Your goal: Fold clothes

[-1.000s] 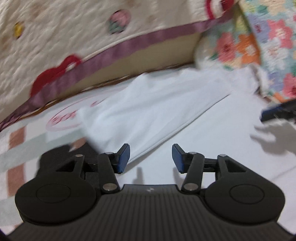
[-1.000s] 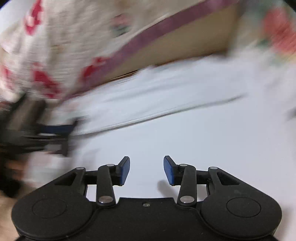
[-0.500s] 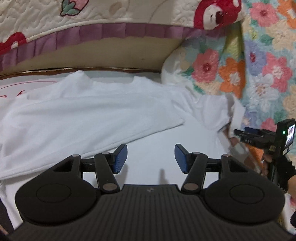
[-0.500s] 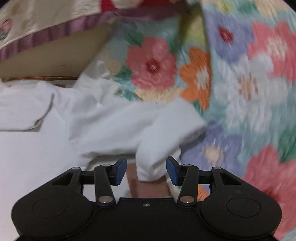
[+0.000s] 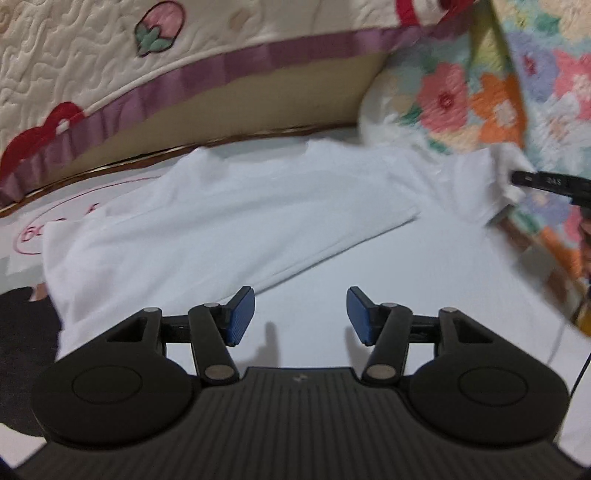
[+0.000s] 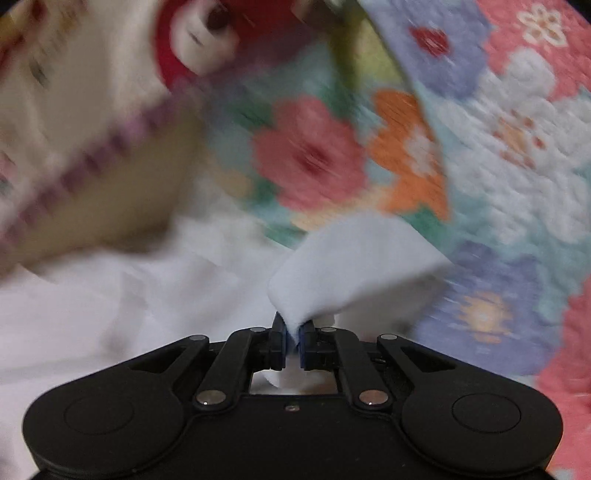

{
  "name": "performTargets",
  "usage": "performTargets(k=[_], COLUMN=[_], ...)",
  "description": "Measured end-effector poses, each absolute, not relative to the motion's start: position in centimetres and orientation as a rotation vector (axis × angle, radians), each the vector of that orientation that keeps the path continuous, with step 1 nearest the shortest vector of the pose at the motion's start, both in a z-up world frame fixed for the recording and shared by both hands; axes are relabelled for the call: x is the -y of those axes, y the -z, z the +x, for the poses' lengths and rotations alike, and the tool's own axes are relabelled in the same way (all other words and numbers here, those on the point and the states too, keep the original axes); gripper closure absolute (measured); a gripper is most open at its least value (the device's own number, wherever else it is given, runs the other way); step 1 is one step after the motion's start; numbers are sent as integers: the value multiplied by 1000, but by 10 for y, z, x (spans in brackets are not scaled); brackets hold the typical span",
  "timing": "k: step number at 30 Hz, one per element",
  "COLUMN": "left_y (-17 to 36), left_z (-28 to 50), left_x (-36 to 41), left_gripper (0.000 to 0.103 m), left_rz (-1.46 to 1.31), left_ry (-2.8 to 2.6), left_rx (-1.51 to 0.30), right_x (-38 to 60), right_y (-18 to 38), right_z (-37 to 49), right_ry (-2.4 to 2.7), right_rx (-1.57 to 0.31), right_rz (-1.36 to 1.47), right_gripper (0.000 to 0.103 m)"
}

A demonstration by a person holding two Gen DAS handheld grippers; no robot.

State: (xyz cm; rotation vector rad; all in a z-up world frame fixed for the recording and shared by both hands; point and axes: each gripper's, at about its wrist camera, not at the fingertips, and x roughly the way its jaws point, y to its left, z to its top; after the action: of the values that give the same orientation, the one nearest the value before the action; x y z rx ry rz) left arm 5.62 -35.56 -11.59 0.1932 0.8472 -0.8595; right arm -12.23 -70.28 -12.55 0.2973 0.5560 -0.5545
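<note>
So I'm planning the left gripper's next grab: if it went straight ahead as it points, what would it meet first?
Probably the folded edge of the white shirt; the open left gripper points just past it, though depth is unclear.

A cream quilt hung across the top left of the left wrist view, stitched in wavy lines and printed with a pink strawberry and red shapes. A purple ruffled band ran along its lower edge. Below the band was a plain tan panel, possibly the side of a bed, with a thin brown strip at its foot. A floral quilt filled the right side, with pink, orange and lilac flowers on pale green. The right wrist view showed the same floral quilt close up and blurred, with a red and white figure at top left.
</note>
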Motion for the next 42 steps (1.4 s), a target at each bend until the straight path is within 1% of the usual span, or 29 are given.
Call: performTargets(k=[4, 8, 10, 12, 15, 20, 22, 25, 30, 35, 38, 39, 40, 41, 42], left_y=[96, 76, 72, 69, 69, 79, 83, 86, 87, 88, 91, 95, 98, 104, 109], left_z=[53, 65, 68, 64, 53, 41, 38, 28, 12, -1, -4, -5, -5, -5, -3], left_x=[358, 342, 335, 331, 319, 307, 310, 323, 334, 343, 348, 347, 347, 347, 347], left_gripper=[49, 48, 48, 48, 47, 44, 43, 42, 40, 39, 39, 41, 46, 67, 92], left_rz=[103, -92, -103, -40, 8, 16, 32, 134, 210, 226, 139, 113, 88, 85, 90], left_ry=[826, 773, 798, 815, 878, 947, 968, 934, 958, 1023, 1061, 1051, 1040, 1026, 1018], left_rx=[-781, -771, -776, -757, -715, -702, -706, -689, -656, -606, -670, -687, -704, -716, -730], right_x=[665, 600, 577, 557, 538, 518, 507, 503, 522, 548, 547, 548, 548, 549, 549], right_y=[86, 53, 44, 39, 39, 65, 72, 74, 79, 88, 94, 97, 100, 104, 107], right_z=[-104, -83, -75, -67, -59, -48, -52, -59, -80, -90, -92, -94, -96, -98, -100], right_ry=[333, 110, 4, -90, -140, -167, -205, -239, -120, -176, -252, -258, -264, -269, -275], right_rx=[-477, -457, -439, -421, -417, -492, -497, -496, -475, -518, -551, -554, -557, -559, -562], right_rz=[401, 387, 416, 445, 446, 464, 479, 487, 521, 667, 713, 725, 737, 749, 761], right_gripper=[95, 95, 95, 95, 95, 95, 95, 95, 94, 94, 90, 88, 87, 85, 82])
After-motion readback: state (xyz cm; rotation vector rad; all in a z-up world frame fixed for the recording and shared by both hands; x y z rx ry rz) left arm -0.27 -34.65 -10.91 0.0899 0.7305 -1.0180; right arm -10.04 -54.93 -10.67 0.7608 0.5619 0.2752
